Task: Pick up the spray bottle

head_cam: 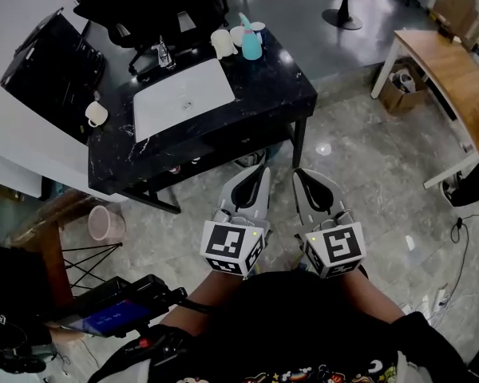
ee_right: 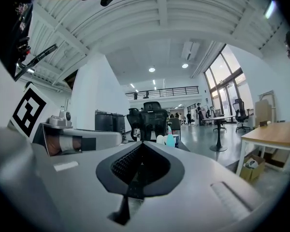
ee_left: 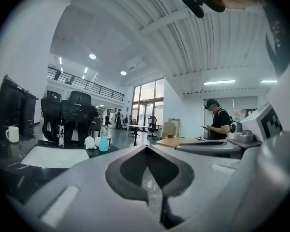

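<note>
A black marble table point(head_cam: 279, 94) fills the far left, with a white basin point(head_cam: 184, 96) set into its top. Near the person and well short of the table, the left gripper point(head_cam: 259, 169) and right gripper point(head_cam: 302, 173) hang side by side, jaws pressed together on nothing. The teal spray bottle point(head_cam: 251, 43) stands upright at the table's far edge, just beside a white cup point(head_cam: 222, 43).

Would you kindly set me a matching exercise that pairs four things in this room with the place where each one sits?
Things:
1. spray bottle
2. white mug
3. pink bin
4. cardboard box

Places:
A. on the floor under the wooden desk
B. far edge of the black table
C. on the floor by the black table's corner
D. left edge of the black table

Pairs: 1-B, 2-D, 3-C, 4-A
</note>
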A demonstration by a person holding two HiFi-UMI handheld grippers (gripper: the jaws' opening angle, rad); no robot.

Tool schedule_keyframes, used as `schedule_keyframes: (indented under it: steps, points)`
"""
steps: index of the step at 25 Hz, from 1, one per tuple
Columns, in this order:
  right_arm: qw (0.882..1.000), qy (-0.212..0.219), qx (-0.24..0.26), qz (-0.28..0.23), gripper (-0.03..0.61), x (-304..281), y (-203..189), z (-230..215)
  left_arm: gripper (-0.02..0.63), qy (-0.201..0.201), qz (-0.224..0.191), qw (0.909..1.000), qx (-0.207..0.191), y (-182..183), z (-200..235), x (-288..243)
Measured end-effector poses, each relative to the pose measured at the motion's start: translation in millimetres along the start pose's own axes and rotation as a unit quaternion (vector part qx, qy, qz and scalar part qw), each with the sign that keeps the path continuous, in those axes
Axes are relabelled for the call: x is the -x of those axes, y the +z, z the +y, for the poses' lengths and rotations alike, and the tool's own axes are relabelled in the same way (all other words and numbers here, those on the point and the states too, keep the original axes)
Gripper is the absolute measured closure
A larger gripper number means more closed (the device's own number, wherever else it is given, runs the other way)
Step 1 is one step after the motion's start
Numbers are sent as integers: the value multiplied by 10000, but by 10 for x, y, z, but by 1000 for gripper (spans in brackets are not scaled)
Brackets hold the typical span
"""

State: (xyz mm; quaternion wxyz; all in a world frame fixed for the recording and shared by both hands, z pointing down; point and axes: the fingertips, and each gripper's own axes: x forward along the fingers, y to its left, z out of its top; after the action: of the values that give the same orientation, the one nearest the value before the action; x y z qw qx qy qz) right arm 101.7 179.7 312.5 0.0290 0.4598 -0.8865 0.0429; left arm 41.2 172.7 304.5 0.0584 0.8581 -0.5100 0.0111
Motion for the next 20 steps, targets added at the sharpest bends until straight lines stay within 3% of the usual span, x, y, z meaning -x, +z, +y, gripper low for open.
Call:
schedule_keyframes:
  steps: [9, 14, 20]
  points:
    - [9998, 193, -86, -1, 555, 124, -21, -910, 614, 248, 27, 9996, -96, -37, -509, -650]
    - [9992, 383, -145, 20, 555, -12, -159, -1068, 614, 518, 95, 9986, -90, -59, -367, -820]
    - [9988, 454, -137, 112, 555, -456, -221, -1090, 614, 507, 136, 9986, 13, -147, -14, -1073]
